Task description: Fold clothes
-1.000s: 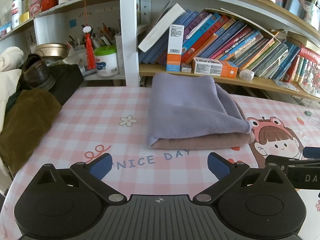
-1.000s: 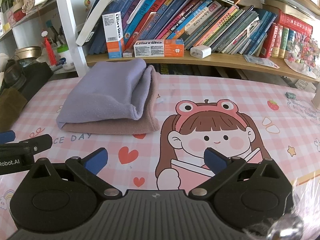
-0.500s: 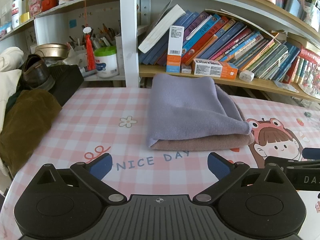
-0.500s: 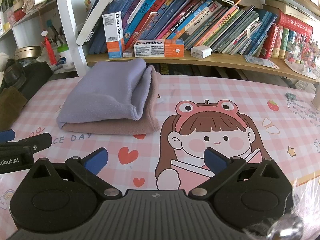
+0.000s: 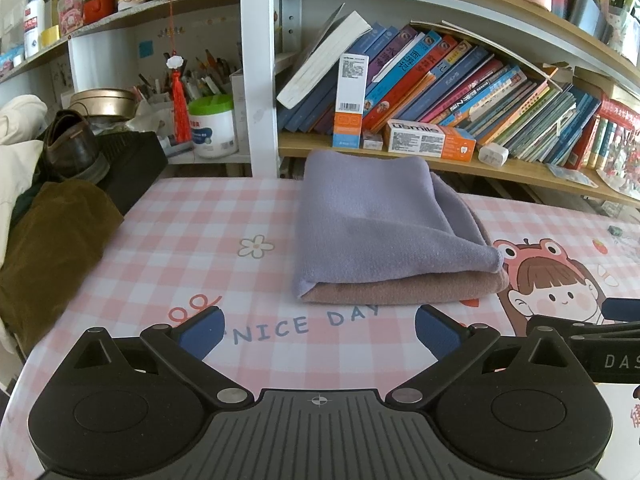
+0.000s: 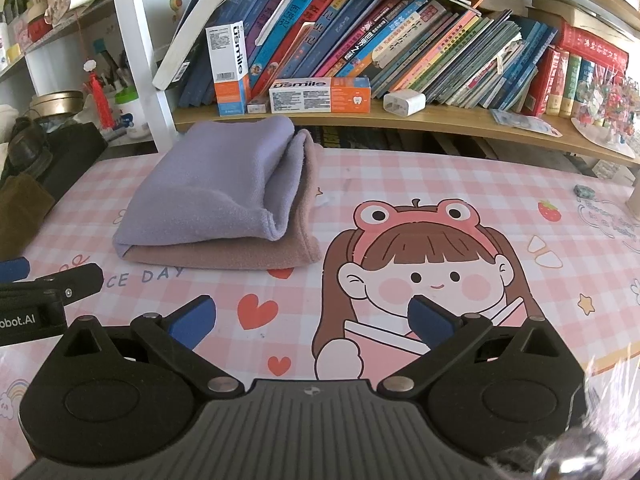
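Observation:
A folded lilac cloth (image 5: 372, 220) lies on top of a folded dusty-pink cloth (image 5: 400, 290) on the pink checked table cover (image 5: 192, 240). The stack also shows in the right wrist view, lilac cloth (image 6: 216, 188) over pink cloth (image 6: 240, 256). My left gripper (image 5: 318, 330) is open and empty, just in front of the stack. My right gripper (image 6: 312, 320) is open and empty, to the right of the stack over the cartoon girl print. Each gripper's side shows in the other's view.
A bookshelf (image 5: 460, 92) with leaning books and toothpaste boxes (image 6: 320, 94) stands right behind the table. A brown garment (image 5: 52, 248), a leather shoe (image 5: 72, 148) on a black box and jars sit at the left edge. A white charger (image 6: 404, 103) lies on the shelf.
Both grippers have stayed open and almost still. The left view has shifted very slightly; the cloth stack has not moved.

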`<state>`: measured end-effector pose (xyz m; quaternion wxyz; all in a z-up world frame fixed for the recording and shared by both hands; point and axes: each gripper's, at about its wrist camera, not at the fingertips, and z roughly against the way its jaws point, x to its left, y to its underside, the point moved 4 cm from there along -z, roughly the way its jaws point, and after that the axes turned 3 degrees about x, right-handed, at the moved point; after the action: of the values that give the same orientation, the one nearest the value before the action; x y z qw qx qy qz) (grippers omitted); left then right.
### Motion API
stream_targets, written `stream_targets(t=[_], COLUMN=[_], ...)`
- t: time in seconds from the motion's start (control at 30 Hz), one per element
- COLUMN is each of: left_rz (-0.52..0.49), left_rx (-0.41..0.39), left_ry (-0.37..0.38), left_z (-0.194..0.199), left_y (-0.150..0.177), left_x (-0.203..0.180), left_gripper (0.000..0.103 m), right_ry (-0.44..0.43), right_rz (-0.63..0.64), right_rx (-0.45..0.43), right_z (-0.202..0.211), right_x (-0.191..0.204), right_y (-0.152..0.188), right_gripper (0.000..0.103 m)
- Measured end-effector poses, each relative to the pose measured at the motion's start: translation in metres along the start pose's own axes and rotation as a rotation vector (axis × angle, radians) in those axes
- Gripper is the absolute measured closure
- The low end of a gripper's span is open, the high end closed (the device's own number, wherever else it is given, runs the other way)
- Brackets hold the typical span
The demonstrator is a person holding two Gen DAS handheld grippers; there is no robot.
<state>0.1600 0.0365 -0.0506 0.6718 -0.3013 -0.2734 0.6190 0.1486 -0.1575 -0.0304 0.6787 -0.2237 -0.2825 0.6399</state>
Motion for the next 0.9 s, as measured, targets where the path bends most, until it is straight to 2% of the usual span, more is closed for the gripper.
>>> stream_targets(t=[0.9], left_rz=[0.024], left_rx=[-0.001], left_ry=[0.006], left_z=[-0.0001], left_y=[0.0033], left_x=[-0.0003], left_gripper=[0.0], right_ry=[0.003], right_rz=[-0.018], right_rx=[0.019], right_z=[-0.0013], right_x=[-0.0023], right_y=[0.0004], right_gripper=[0.0])
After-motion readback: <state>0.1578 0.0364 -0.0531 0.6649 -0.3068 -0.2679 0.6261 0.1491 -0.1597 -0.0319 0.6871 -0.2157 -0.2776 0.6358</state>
